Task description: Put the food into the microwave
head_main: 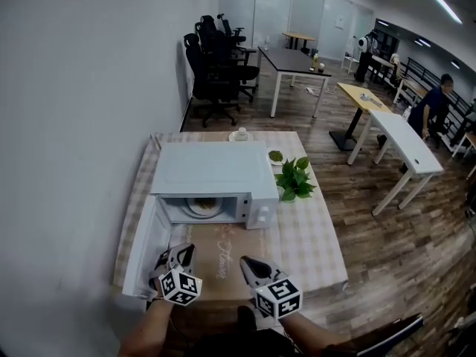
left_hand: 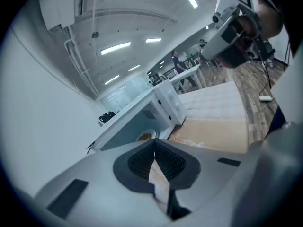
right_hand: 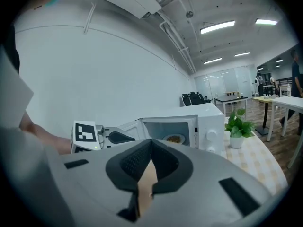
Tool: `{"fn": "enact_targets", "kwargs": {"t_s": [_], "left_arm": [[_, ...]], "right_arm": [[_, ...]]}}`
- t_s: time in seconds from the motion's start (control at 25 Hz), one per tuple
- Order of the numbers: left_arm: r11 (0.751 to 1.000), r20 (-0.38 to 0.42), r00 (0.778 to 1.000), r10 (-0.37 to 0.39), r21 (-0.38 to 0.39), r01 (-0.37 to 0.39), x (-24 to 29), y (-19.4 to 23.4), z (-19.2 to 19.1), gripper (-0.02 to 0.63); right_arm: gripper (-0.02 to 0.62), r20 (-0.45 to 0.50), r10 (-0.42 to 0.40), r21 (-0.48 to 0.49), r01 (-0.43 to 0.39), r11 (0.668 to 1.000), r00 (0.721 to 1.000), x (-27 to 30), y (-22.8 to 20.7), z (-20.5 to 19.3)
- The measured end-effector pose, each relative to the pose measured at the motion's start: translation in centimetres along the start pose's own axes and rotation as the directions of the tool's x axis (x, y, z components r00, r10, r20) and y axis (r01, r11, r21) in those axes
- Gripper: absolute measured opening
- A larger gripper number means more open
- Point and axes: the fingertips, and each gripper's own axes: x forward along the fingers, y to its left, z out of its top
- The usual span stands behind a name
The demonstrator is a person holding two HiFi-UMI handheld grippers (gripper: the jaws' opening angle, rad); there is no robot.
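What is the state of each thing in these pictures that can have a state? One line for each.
Microwave door: open, swung out to the left.
Plate of food: inside the microwave.
Left gripper: shut, empty.
Right gripper: shut, empty.
Potted plant: upright on the table, beside the microwave.
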Motion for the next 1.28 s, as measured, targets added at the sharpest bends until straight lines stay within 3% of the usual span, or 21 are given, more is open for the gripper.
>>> {"fn": "enact_targets", "kwargs": {"t_s": [0.24,0.4,0.64,0.88,1.12,1.28], "left_arm": [[0.98,0.122,0.993,0.003,-0.197,0.021,-5.2,-0.4,2.4,0.012],[0.934,0.188,0.981,0.047,-0.356,0.023,-8.4,1.4,3.2,0.011],[0.878,0.297,0.951,0.081,-0.474,0.074,-12.1,3.2,5.4,0.009],[0.859,0.354,0.929,0.107,-0.503,0.093,-14.6,3.9,7.2,0.009],[0.82,0.386,0.909,0.16,-0.564,0.095,-16.2,4.9,7.9,0.009],[0.815,0.403,0.9,0.169,-0.571,0.103,-16.9,4.9,8.6,0.009]], "right_arm": [[0.009,0.033,-0.009,-0.034,0.01,0.999,0.999,-0.5,1.6,1.3],[0.009,0.08,-0.015,-0.079,0.021,0.997,0.997,-0.8,2.6,2.8],[0.009,0.131,-0.022,-0.035,0.027,0.999,0.991,-1.1,3.1,4.8],[0.009,0.159,-0.015,-0.05,0.023,0.998,0.987,-1.4,3.8,6.2],[0.008,0.158,-0.026,-0.067,0.037,0.997,0.987,-1.6,4.0,6.9],[0.008,0.152,-0.013,-0.064,0.023,0.998,0.988,-1.5,4.3,7.3]]}}
